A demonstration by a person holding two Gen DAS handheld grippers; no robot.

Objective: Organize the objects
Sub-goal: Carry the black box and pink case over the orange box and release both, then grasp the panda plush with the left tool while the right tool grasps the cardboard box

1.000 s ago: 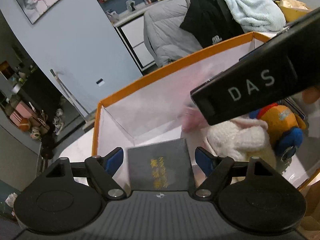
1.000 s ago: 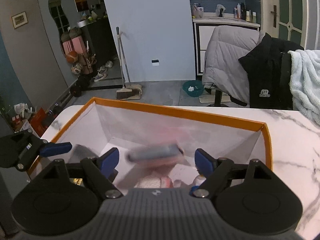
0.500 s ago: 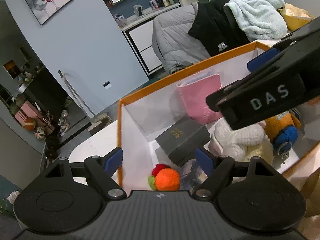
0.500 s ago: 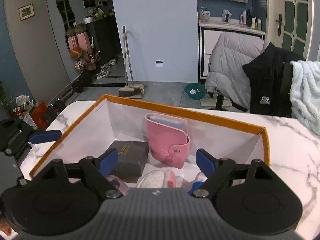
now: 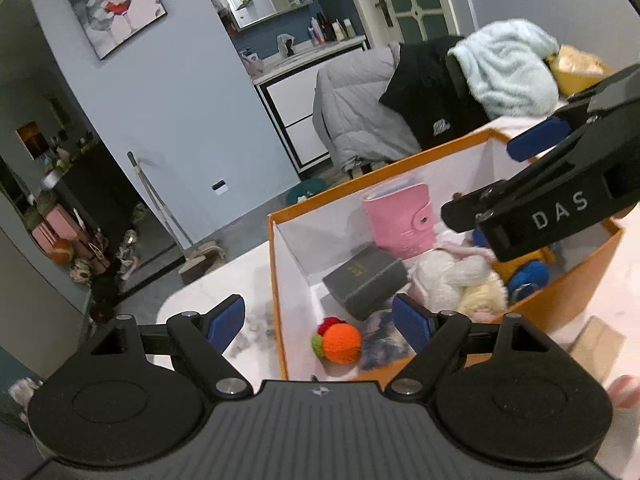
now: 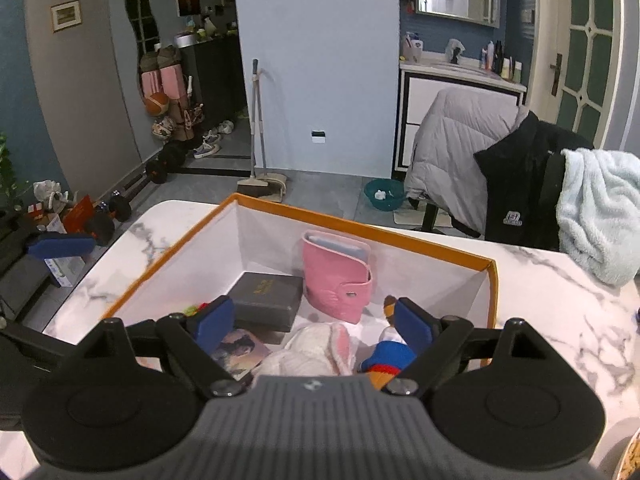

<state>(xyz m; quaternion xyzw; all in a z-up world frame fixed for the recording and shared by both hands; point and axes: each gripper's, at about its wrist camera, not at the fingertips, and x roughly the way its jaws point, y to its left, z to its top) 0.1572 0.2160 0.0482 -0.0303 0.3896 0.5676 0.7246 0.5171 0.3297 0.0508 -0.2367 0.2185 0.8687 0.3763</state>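
Your left tool (image 5: 318, 322) and right tool (image 6: 310, 322) both hang spread and empty above the orange box (image 6: 400, 237) on the marble worktop (image 6: 560, 300). Inside the box, the pink wallet (image 6: 338, 282) leans on the far wall, the dark book (image 6: 266, 294) lies beside it, and the plush rabbit (image 5: 452, 280) and orange ball (image 5: 340, 344) sit nearer you.

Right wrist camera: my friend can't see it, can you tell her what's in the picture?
An orange box with white insides sits on a marble table, holding a pink wallet, a dark grey box and a white plush bunny. The right claw hangs open and empty above it.
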